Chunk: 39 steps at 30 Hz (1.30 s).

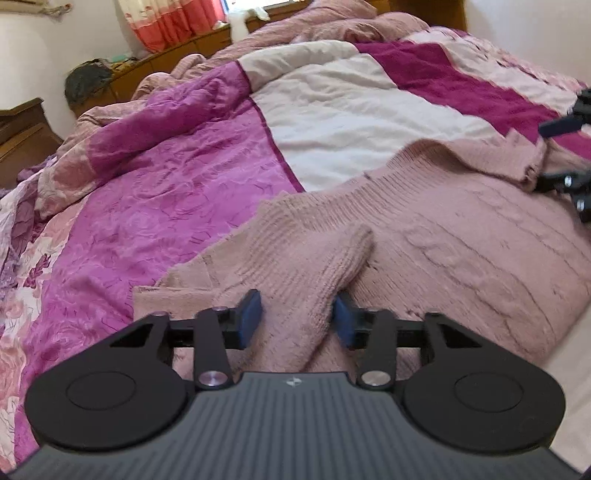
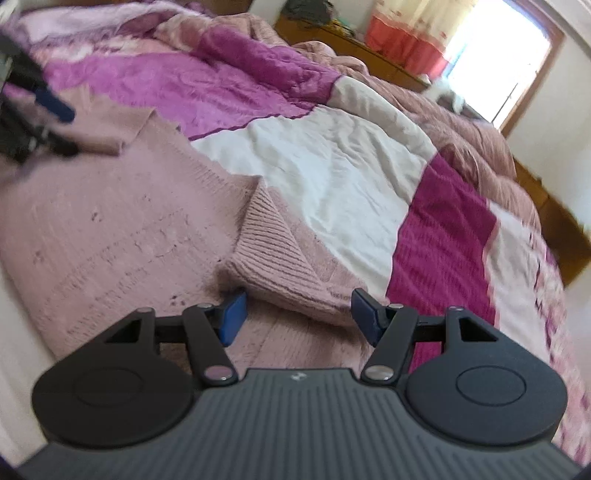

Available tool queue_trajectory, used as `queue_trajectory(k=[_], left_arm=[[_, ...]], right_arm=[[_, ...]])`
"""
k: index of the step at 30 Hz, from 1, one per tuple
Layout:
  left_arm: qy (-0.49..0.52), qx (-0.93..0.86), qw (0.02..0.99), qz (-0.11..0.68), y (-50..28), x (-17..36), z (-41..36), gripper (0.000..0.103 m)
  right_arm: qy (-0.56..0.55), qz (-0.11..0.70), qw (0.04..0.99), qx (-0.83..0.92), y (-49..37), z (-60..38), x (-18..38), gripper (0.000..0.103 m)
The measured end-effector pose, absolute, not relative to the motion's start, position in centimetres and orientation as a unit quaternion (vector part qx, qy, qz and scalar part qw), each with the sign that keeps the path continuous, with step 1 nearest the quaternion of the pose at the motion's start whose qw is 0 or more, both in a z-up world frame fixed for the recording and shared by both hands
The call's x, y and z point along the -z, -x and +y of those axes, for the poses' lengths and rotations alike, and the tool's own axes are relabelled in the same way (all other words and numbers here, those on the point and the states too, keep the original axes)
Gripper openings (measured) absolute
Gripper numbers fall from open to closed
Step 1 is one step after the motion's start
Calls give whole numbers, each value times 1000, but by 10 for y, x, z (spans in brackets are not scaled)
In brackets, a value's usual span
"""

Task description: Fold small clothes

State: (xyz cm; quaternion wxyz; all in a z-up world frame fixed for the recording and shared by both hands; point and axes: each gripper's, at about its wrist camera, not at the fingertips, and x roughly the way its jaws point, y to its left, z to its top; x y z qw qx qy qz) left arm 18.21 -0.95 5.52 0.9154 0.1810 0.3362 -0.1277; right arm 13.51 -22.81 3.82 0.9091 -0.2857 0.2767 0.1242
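With the left tool (image 1: pixel 297 319) pinching a sweater (image 1: pixel 461 236) fold and the right tool (image 2: pixel 297 315) open astride its cuff (image 2: pixel 280 269), uneven pulling may undo the fold.

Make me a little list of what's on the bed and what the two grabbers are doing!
garment: pink knit sweater, lying spread on the bed
bedding: patchwork quilt in purple, white and magenta
left gripper: pads pressing a bunched sleeve
right gripper: open, a ribbed sweater corner lying between its pads
window: pink curtain, bright light
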Motion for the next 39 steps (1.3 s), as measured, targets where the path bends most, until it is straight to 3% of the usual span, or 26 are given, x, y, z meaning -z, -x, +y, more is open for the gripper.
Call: queue_trajectory(k=[1,2,3,10,14,18,19,28,39], left_arm=[[-180,124,916,336,-184,-56,-8,14],[-181,116,918,334,-187,-58,-7,12],[-179,107,921,329,-189,-61,-5,11],[-114,-22,935,335,-230,-76,42,13],[-100,-64,925,361,-244,-75,65,30],[-65,-49,929,362,-230,-81,79,39],[-60,-40,928,365,-224,-82,79,42],[-11,-9,916,402,-156,-86,72,49],[36,-56,894,444,-124,-78,74,53]], right_arm=[[286,276,909,-128,-137,-228,-39,49],[280,278,909,-131,-140,-228,-40,33],[262,286,913,-127,-145,-230,-43,10],[21,308,951,31,-196,-291,-61,16],[5,330,942,65,-197,-305,-57,17],[-11,324,945,49,-169,-311,-58,59],[-20,324,945,45,-161,-313,-57,61],[-218,353,909,-24,-111,-348,-47,61],[-320,354,879,-7,-66,-334,-15,61]])
